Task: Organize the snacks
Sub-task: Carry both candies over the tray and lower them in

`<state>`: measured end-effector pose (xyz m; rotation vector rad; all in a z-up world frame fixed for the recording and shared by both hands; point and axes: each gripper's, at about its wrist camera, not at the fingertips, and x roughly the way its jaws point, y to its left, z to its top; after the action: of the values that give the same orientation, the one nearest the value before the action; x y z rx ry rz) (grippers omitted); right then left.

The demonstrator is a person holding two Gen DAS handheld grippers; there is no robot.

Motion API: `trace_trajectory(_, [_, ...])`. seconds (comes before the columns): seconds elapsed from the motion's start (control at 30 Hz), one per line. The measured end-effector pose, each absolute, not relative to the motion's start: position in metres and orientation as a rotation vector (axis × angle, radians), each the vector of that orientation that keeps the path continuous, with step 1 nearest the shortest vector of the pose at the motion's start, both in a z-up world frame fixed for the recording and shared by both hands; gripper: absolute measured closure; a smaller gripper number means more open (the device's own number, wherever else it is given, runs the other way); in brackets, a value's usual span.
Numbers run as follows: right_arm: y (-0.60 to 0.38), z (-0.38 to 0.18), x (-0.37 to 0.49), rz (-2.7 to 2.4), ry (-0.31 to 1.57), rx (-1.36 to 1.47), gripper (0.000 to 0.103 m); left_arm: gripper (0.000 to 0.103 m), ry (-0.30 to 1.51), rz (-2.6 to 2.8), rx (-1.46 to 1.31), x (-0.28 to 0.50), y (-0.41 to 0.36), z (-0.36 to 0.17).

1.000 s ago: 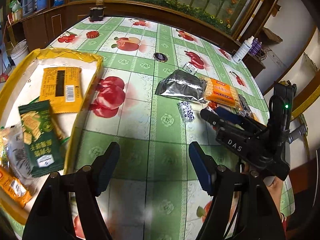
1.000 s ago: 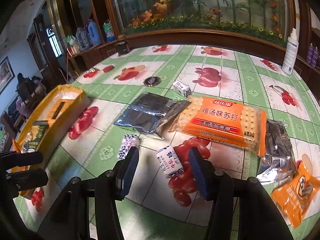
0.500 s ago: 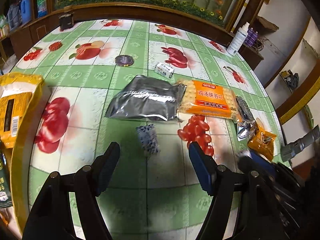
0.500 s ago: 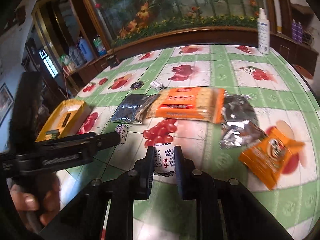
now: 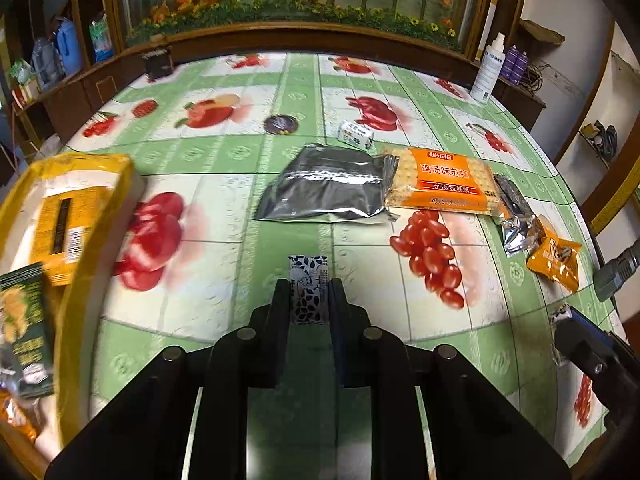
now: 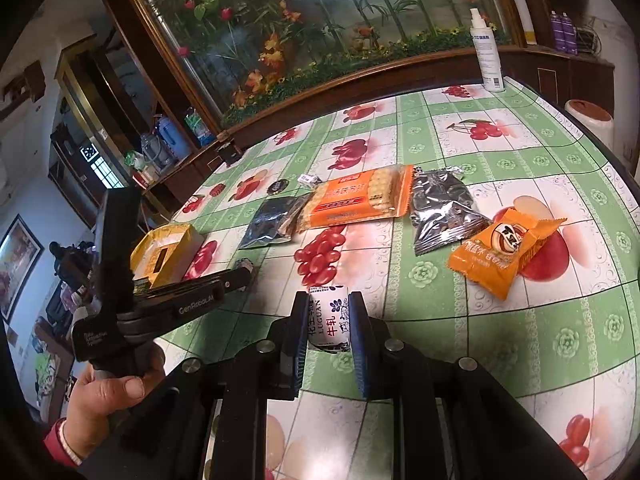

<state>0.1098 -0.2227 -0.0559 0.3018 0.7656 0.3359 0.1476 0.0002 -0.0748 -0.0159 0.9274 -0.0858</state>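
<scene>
My left gripper (image 5: 309, 286) is shut on a small blue-and-white patterned candy (image 5: 308, 276), held just above the tablecloth. My right gripper (image 6: 329, 300) is shut on a similar white nougat candy (image 6: 329, 320) with red and blue print. The yellow box (image 5: 72, 292) holding several snack packs sits at the left; it also shows in the right wrist view (image 6: 168, 254). On the table lie a silver pouch (image 5: 324, 184), an orange cracker pack (image 5: 442, 182), a crumpled silver bag (image 6: 442, 210), an orange wrapped snack (image 6: 500, 254) and another small white candy (image 5: 355, 135).
A white spray bottle (image 5: 488, 70) stands at the table's far right edge. A dark round coaster (image 5: 281, 124) and a black box (image 5: 158, 62) lie further back. A wooden ledge with plants borders the far side. The left gripper's body (image 6: 160, 304) is to my right gripper's left.
My left gripper has closed on the patterned candy that lay between its open jaws. My right gripper, holding its candy since half a second ago, has swung right and lifted slightly.
</scene>
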Motion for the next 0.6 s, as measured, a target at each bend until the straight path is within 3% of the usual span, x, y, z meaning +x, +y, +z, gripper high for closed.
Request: trace_trajectory(0.6, [-0.124, -0.042, 0.068, 0.492, 0.763, 0.194, 0.083, 0.087, 0.795, 0.079, -0.025, 0.060, 0.081, -0.042])
